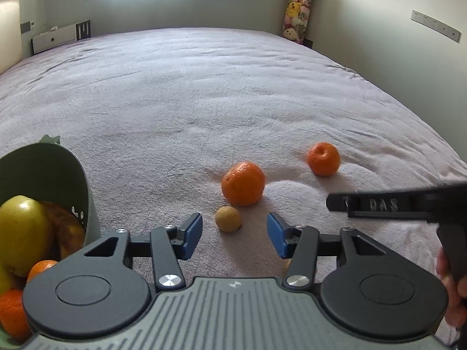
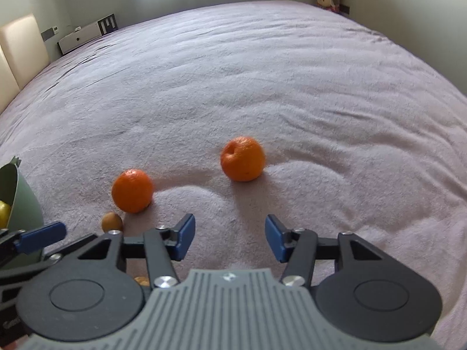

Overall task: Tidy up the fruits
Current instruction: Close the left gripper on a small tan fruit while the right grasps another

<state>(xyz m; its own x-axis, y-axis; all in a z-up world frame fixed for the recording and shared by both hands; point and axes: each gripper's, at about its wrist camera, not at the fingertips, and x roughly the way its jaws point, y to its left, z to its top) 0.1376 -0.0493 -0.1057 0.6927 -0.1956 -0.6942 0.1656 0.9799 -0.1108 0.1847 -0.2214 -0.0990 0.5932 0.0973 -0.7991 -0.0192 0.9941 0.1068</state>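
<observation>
Two oranges lie on the bed: a near one [image 1: 243, 183] [image 2: 132, 191] and a far one [image 1: 324, 159] [image 2: 242, 159]. A small tan fruit [image 1: 228, 218] [image 2: 111, 222] lies just in front of the near orange. My left gripper [image 1: 235, 234] is open and empty, with the tan fruit just ahead of its fingertips, nearer the left finger. My right gripper [image 2: 230, 237] is open and empty, short of the far orange. A green basket [image 1: 58, 175] [image 2: 23, 204] at left holds a yellow-green fruit [image 1: 23, 233] and oranges [image 1: 13, 312].
A lilac blanket [image 1: 204, 102] covers the whole bed. The right gripper's body [image 1: 408, 204] shows at the right of the left view. A plush-toy column [image 1: 299, 8] stands in the far corner. Another small tan fruit [image 2: 142, 280] lies under the right gripper.
</observation>
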